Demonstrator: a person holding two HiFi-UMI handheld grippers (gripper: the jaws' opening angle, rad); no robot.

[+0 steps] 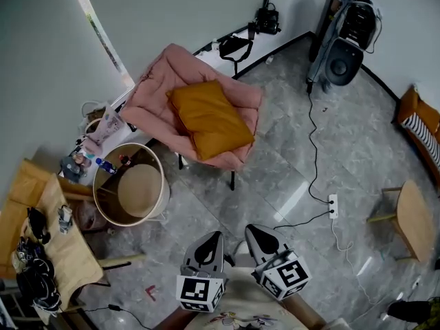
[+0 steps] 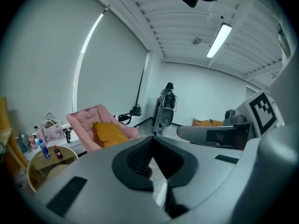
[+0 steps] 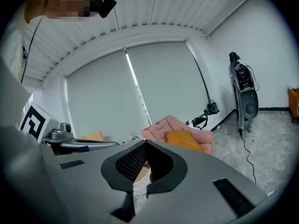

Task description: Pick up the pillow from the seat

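Observation:
An orange pillow (image 1: 210,118) lies on the seat of a pink padded chair (image 1: 155,98) by the far wall. The same pillow (image 2: 110,132) shows ahead in the left gripper view, and as the pillow (image 3: 184,139) in the right gripper view. My left gripper (image 1: 208,244) and right gripper (image 1: 258,239) hover side by side at the bottom of the head view, well short of the chair. Both are shut with nothing between their jaws.
A round beige tub (image 1: 135,185) stands left of the chair, next to a cluttered wooden table (image 1: 48,239). A cable and power strip (image 1: 333,205) cross the floor at right. A small wooden stool (image 1: 412,220) and an upright machine (image 1: 347,40) stand further right.

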